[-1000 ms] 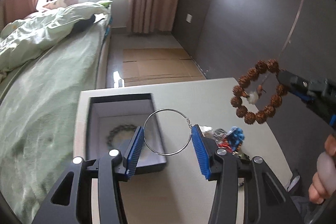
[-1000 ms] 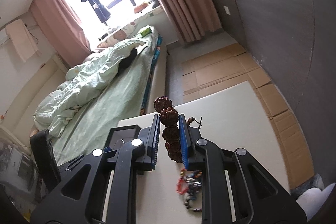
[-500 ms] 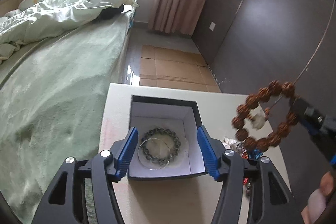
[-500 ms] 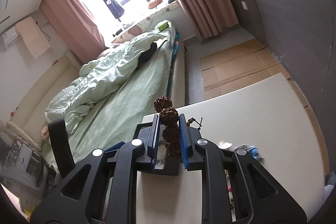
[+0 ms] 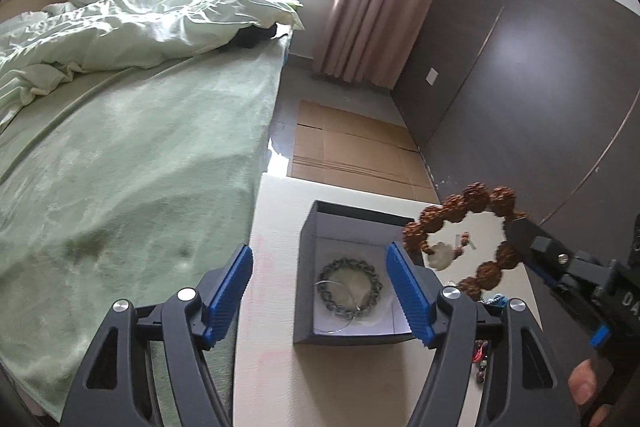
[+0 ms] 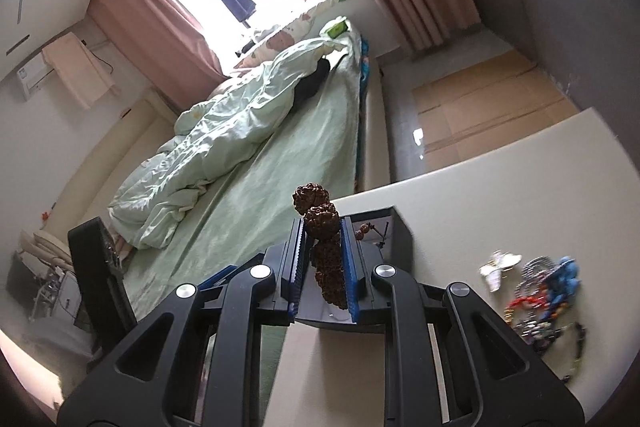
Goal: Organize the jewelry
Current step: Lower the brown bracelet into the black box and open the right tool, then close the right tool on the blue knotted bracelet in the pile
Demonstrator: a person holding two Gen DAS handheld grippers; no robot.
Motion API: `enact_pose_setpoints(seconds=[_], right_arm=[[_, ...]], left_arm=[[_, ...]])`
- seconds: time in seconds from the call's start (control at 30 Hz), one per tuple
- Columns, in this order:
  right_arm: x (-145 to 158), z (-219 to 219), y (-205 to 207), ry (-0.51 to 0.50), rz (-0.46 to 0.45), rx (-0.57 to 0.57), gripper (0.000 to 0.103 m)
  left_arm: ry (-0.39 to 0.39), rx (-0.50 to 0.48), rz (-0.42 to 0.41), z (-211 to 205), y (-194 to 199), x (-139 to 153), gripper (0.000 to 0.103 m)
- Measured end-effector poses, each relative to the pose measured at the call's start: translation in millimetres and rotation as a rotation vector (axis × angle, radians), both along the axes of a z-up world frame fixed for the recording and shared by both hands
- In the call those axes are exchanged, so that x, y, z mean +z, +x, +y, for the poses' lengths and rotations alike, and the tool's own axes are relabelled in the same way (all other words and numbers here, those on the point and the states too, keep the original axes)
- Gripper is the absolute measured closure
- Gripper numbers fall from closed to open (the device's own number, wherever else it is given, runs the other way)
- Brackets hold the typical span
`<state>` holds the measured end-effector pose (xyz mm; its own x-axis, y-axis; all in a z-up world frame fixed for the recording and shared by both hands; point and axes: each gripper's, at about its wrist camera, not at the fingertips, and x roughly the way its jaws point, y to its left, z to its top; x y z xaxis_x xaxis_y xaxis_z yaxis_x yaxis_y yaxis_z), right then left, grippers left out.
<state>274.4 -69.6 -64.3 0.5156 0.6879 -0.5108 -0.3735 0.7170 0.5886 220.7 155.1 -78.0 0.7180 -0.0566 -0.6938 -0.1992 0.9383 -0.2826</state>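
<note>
A dark jewelry box [image 5: 308,291] with a white lining stands open on the white table [image 5: 280,379]. Inside lie a grey bead bracelet [image 5: 372,281] and a thin silver hoop [image 5: 340,323]. My left gripper [image 5: 320,291] is open and empty above the box's near left side. My right gripper [image 6: 324,263] is shut on a brown seed-bead bracelet [image 6: 320,223]. In the left wrist view that bracelet [image 5: 460,211] hangs in the air just right of the box. The box [image 6: 400,231] is partly hidden behind the right gripper.
A pile of mixed jewelry [image 6: 544,291] lies on the table right of the box, and shows in the left wrist view [image 5: 484,351]. A green-covered bed [image 5: 120,167] runs along the table's left edge. Cardboard [image 5: 352,143] covers the floor beyond. A dark wardrobe [image 5: 540,87] stands at right.
The silver hoop left the left gripper's open fingers and now lies in the box. The left gripper has drawn back to the left. The right gripper has carried the brown bracelet closer to the box.
</note>
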Motion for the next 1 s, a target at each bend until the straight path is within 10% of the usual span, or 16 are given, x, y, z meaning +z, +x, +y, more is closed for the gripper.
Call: enact_pose_setpoints(seconds=[0.17, 0.27, 1.0], right_arm=[[-11.2, 14.4, 8.3, 0.034, 0.081, 0.033, 0.081], [-18.5, 12.7, 15.1, -0.032, 0.130, -0.016, 0.026], [0.2, -101.4, 2.9, -0.220, 0.099, -0.139, 0.024]], left_arm=[[-0.001, 0.017, 0.005, 7.1, -3.0, -0.4, 0.036], [0.009, 0.015, 0.010, 8.6, -2.6, -2.0, 0.036], [0.069, -0.131, -0.017, -55.2, 0.4, 9.7, 0.032]])
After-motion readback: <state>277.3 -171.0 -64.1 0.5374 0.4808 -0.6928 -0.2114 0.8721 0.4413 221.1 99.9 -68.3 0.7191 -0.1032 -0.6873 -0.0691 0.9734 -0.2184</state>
